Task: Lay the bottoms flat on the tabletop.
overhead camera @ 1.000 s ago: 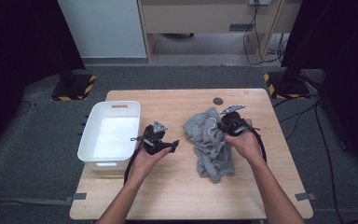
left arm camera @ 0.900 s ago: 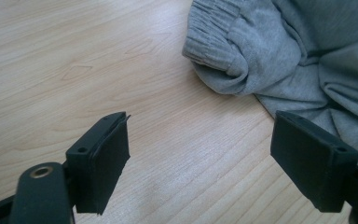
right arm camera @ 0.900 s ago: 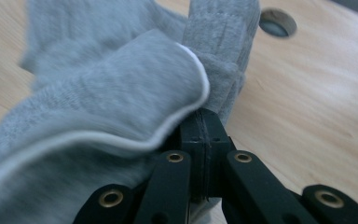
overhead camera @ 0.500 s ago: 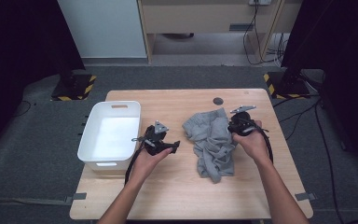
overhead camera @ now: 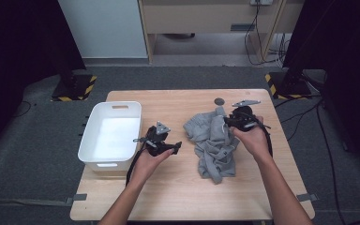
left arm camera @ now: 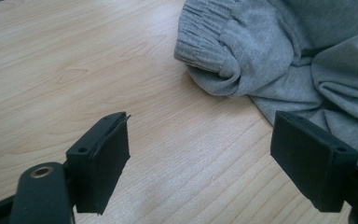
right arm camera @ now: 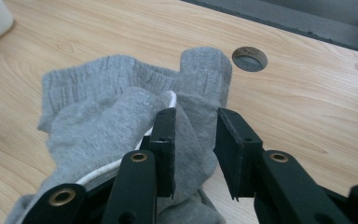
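High view — right gripper (overhead camera: 228,123) parted, just opening over grey garment (overhead camera: 214,145); left gripper (overhead camera: 168,144) level, wide open.

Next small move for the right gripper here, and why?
Probably lift the right gripper clear of the grey garment and re-aim at an edge. Its jaws have just been opening; a fold sits loose in the gap, pads not pressing. The left gripper waits open over bare table, beside the ribbed cuff.

Bin (overhead camera: 111,133) on table (overhead camera: 178,197) left part; crumpled garment (overhead camera: 214,143) right of centre; cable hole (overhead camera: 219,101) behind garment; left gripper (overhead camera: 166,149) between bin and garment.
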The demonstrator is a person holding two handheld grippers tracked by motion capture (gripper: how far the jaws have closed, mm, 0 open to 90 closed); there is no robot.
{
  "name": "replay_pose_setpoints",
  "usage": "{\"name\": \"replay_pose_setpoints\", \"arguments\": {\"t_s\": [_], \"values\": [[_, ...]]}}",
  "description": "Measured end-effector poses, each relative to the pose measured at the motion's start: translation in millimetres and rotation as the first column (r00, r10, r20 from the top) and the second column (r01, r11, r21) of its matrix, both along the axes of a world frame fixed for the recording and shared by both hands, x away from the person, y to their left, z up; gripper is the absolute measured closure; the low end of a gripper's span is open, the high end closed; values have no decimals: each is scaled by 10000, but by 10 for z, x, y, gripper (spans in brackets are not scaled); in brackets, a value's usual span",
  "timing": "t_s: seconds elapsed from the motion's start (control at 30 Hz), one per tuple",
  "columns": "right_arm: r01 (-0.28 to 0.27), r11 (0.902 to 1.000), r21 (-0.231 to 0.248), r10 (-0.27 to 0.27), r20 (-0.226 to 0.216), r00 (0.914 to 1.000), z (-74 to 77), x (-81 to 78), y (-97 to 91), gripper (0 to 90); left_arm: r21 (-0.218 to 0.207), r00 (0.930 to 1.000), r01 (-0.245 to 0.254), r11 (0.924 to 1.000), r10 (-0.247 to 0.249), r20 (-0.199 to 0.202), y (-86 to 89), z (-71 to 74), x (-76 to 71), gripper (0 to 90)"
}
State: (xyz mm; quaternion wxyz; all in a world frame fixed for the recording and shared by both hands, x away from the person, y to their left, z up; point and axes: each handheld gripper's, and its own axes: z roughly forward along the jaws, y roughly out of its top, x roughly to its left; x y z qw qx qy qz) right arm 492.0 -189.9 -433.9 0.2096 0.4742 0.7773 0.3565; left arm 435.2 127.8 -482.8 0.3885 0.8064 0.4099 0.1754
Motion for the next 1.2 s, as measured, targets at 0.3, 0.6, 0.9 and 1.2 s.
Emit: {"name": "replay_pose_setpoints", "arguments": {"t_s": [0.3,0.6,0.9,1.2], "values": [[-42,9992,402,46,-109,9999,49,60,107,618,-8,10000,12,10000,-12,17,-1,6,-3,188],[-250,9997,54,251,-235,9994,58,128,306,604,-1,10000,36,10000,-36,13,-7,5,-1,189],[-795,9934,-831,733,-750,9945,-39,159,570,571,-71,10000,23,10000,-23,70,9,32,-8,188],[-471,9975,-528,461,-208,9987,185,216,615,575,-51,10000,57,10000,-57,69,-3,35,-10,189]]}}
